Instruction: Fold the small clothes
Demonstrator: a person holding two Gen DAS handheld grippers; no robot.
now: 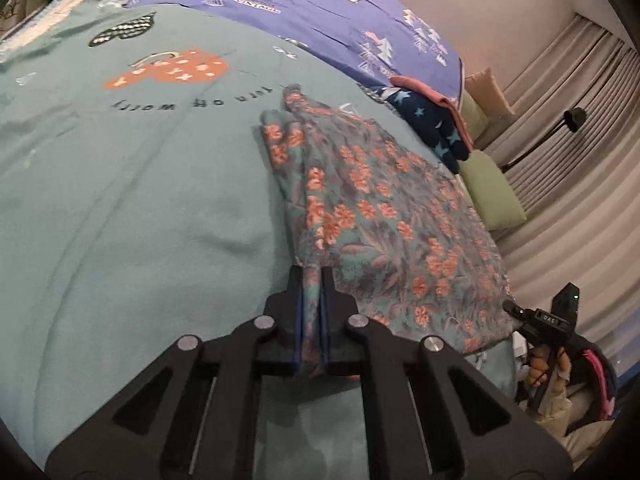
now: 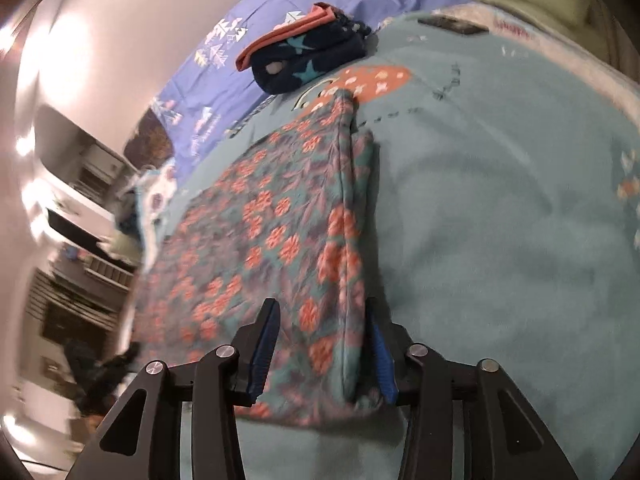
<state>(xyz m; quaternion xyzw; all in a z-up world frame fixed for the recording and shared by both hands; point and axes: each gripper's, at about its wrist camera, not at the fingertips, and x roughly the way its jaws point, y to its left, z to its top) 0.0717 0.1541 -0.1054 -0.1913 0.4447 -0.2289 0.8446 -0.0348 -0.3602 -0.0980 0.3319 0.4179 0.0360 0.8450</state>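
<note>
We're mid-fold: left gripper [image 1: 311, 276] pinches the floral garment's [image 1: 380, 216] edge, right gripper [image 2: 322, 344] straddles it, jaws apart. Starry piece [image 2: 308, 60] beyond the floral garment looks finished.

Bedroom in a home. Work surface is a bed: teal fleece blanket [image 1: 120, 200] with printed mushroom and lettering, purple sheet [image 1: 320, 12] with white tree print along its far edge, green pillow [image 1: 496, 204] at the bed's far corner. Pleated floor-length curtains [image 1: 568, 92] behind, plain pale wall [image 2: 120, 20]. Folded star-print clothing [image 2: 308, 60] lies at the blanket's far edge. Right wrist view is motion-blurred on its left side; looks like shelving or a cabinet [image 2: 80, 184] there, can't confirm.
</note>
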